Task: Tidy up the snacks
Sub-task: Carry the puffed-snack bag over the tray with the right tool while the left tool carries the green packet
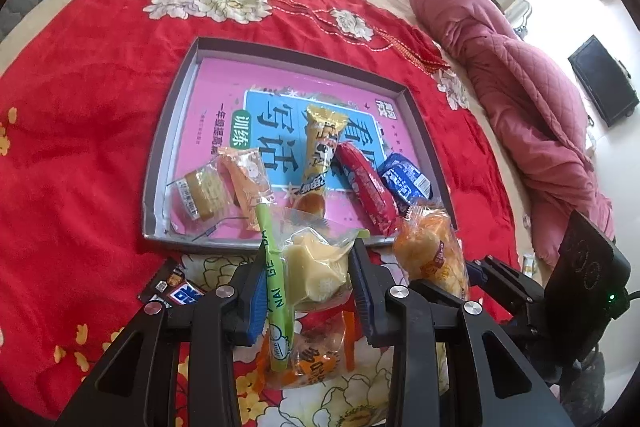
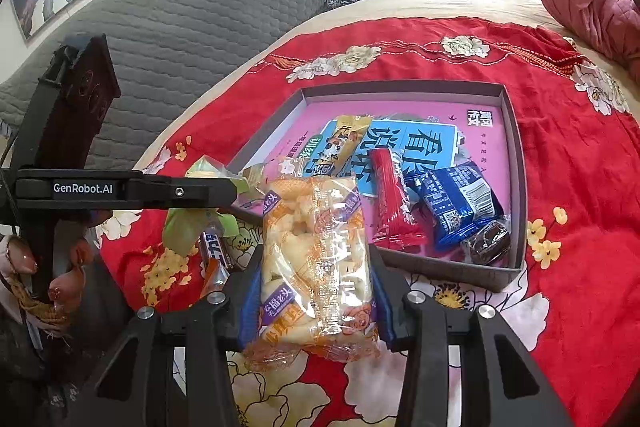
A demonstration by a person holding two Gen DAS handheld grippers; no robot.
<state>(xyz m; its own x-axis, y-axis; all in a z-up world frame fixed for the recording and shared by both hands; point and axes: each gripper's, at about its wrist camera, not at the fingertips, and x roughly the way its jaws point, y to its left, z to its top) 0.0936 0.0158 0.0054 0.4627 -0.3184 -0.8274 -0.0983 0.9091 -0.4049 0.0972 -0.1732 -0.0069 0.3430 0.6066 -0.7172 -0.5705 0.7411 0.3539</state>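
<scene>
In the left wrist view, the left gripper (image 1: 308, 281) grips a clear green-striped pastry packet (image 1: 308, 267) just short of the shallow grey cardboard tray (image 1: 154, 183), which already holds several snacks. In the right wrist view, the right gripper (image 2: 316, 281) clamps a clear orange-printed puff bag (image 2: 316, 263); an orange wrapped bar (image 2: 216, 259) lies outside on the red floral blanket (image 2: 580, 155).
</scene>
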